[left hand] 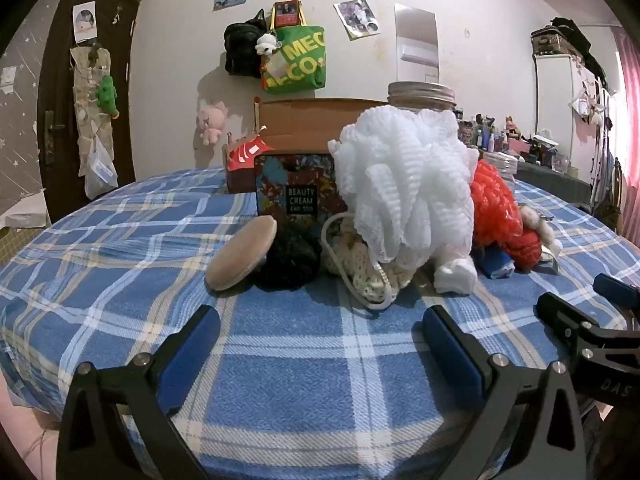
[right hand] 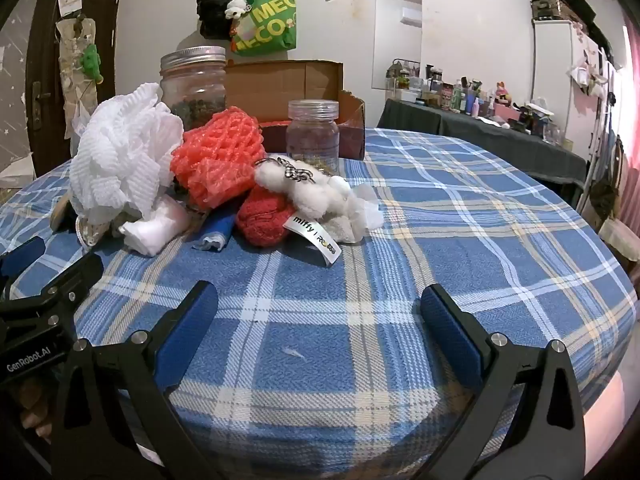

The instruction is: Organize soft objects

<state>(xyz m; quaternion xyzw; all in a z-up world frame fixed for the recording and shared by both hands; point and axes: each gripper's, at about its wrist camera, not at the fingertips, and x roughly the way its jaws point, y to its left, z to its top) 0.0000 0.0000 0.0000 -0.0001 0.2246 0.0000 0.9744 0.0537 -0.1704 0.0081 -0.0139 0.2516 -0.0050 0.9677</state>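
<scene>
White ruffled mesh puff [left hand: 404, 184] tops the soft heap.

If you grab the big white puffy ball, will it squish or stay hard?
The white mesh puff looks like loose ruffled netting, so it would probably squish and feel very light. It leans on the orange net next to it, so lifting it might shift that pile a little.

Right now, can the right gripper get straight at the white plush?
Probably yes. The right gripper is open and empty, and only bare plaid cloth lies between it and the white plush, which sits at the pile's near edge on the red knit.
</scene>
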